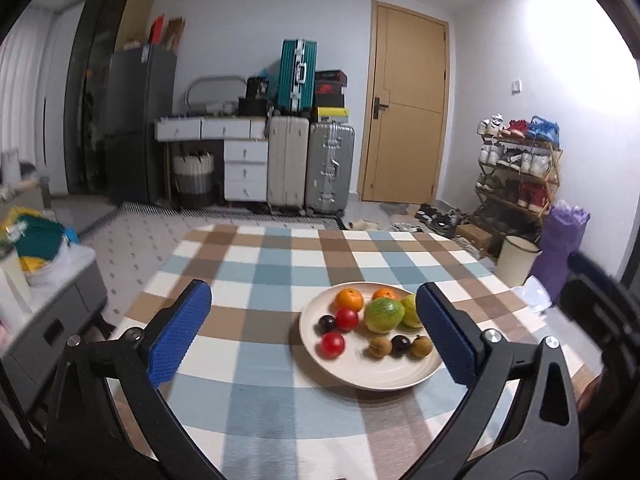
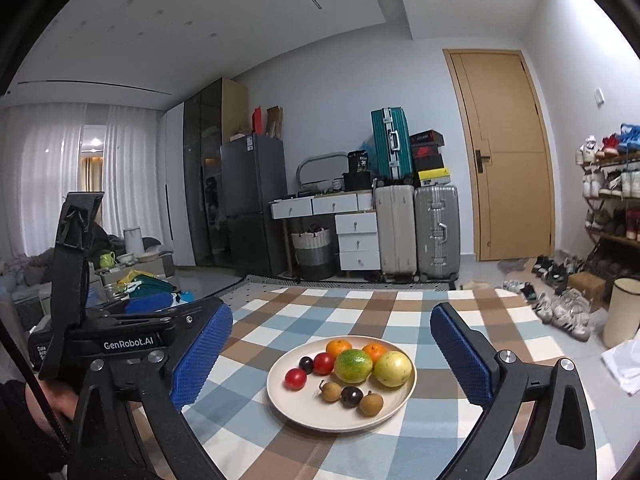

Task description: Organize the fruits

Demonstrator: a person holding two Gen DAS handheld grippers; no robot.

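Note:
A cream plate [image 1: 384, 376] [image 2: 296, 412] of fruit sits on a checked tablecloth. It holds two oranges [image 2: 338, 348], a green citrus [image 2: 353, 365], a yellow-green fruit [image 2: 393, 368], two red tomatoes [image 2: 295, 378], two dark plums [image 2: 351, 396] and two brown longans [image 2: 371, 403]. My left gripper [image 1: 316, 332] is open and empty, above the table to the left of the plate. My right gripper [image 2: 332, 356] is open and empty, in front of the plate. The left gripper's body [image 2: 120, 340] shows at the left of the right wrist view.
The checked table [image 1: 264, 272] [image 2: 360, 304] extends beyond the plate. A low grey cabinet [image 1: 52, 312] with clutter stands left. Suitcases [image 1: 308, 168], a shoe rack [image 1: 516, 168] and a cream bin [image 1: 516, 260] stand beyond the table.

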